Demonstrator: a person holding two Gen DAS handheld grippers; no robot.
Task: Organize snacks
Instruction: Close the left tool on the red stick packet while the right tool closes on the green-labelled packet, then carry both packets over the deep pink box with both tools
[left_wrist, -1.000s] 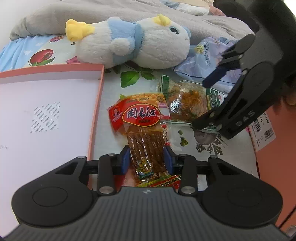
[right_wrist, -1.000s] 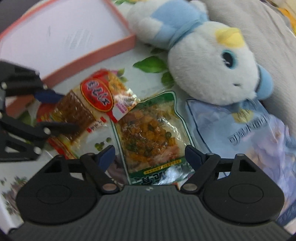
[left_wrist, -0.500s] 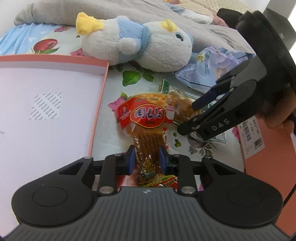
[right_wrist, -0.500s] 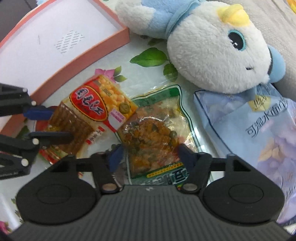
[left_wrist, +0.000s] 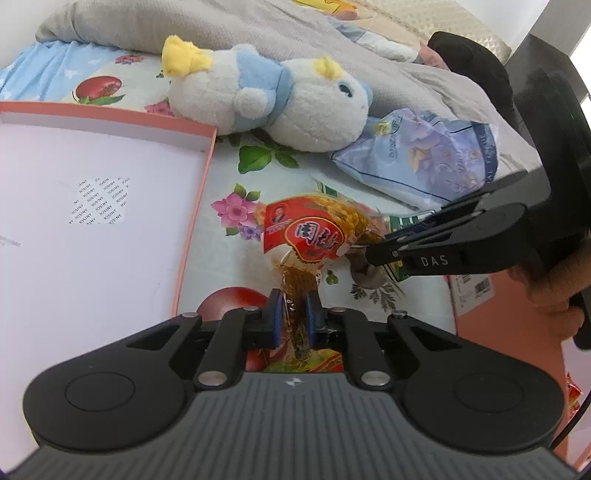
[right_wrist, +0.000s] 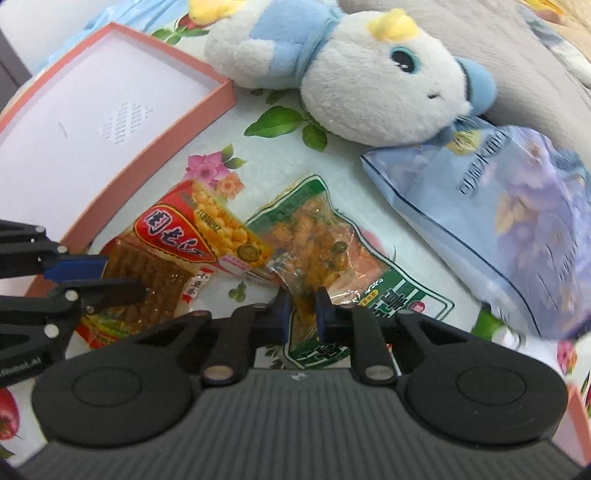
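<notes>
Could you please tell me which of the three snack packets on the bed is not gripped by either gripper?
The pale blue packet beside the plush toy: it lies free, while the red packet and green packet are each pinched.

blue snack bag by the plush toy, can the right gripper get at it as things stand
Probably not right now. The right gripper is shut on the green packet, so its jaws are taken. The blue snack bag itself lies uncovered next to it, only its top corner tucked under the plush toy.
</notes>
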